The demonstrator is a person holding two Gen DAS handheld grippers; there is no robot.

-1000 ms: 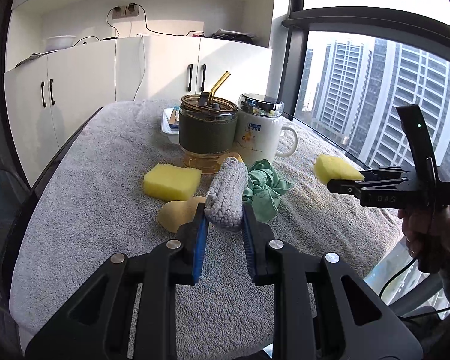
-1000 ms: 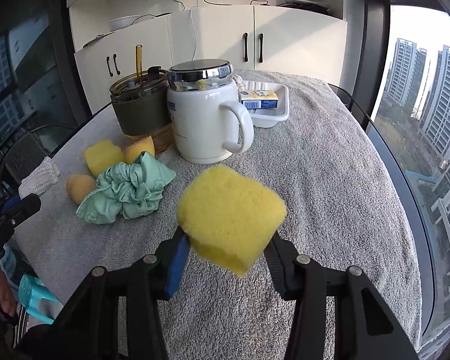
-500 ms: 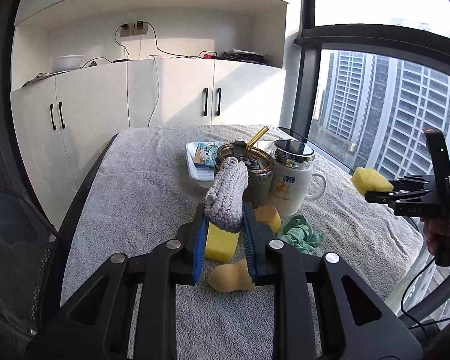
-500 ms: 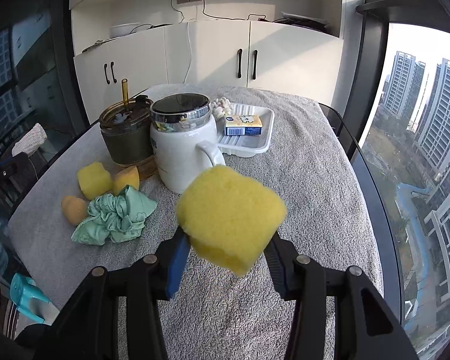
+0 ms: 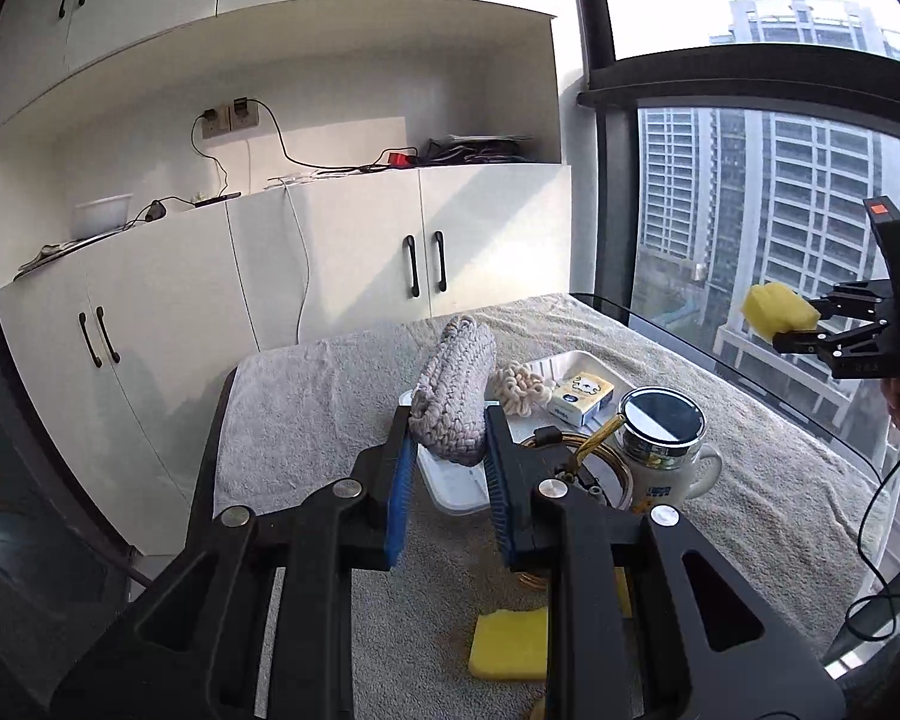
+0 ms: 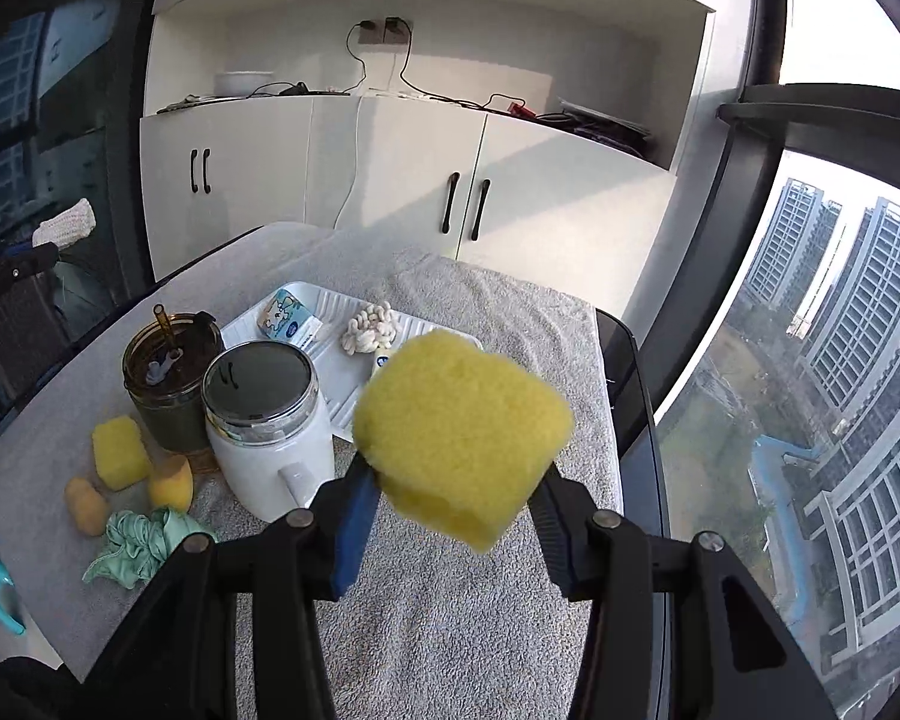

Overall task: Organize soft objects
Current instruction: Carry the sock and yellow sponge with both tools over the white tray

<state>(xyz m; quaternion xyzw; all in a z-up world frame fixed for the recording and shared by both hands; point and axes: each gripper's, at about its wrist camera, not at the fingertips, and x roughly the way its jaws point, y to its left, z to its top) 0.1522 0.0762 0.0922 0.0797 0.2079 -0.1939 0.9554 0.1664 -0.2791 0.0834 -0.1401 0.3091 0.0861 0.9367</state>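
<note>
Both jaws loaded, held in the air above the desk [image 6: 486,612].

The left gripper [image 5: 447,468] has its jaws clamped on one grey knitted pouch [image 5: 453,387]; the white tray [image 5: 456,483] lies straight ahead, below the jaws. The right gripper [image 6: 456,501] has its jaws clamped on one yellow sponge cube [image 6: 459,432]. Left of and below those jaws lie four loose soft pieces: two sponges, a tan lump, one green scrunchie [image 6: 138,546]. The two cups carry print too small to read.

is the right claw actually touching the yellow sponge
Touching. The right wrist view shows the yellow sponge squeezed between both fingers of the right claw, lifted clear of the table.
</note>
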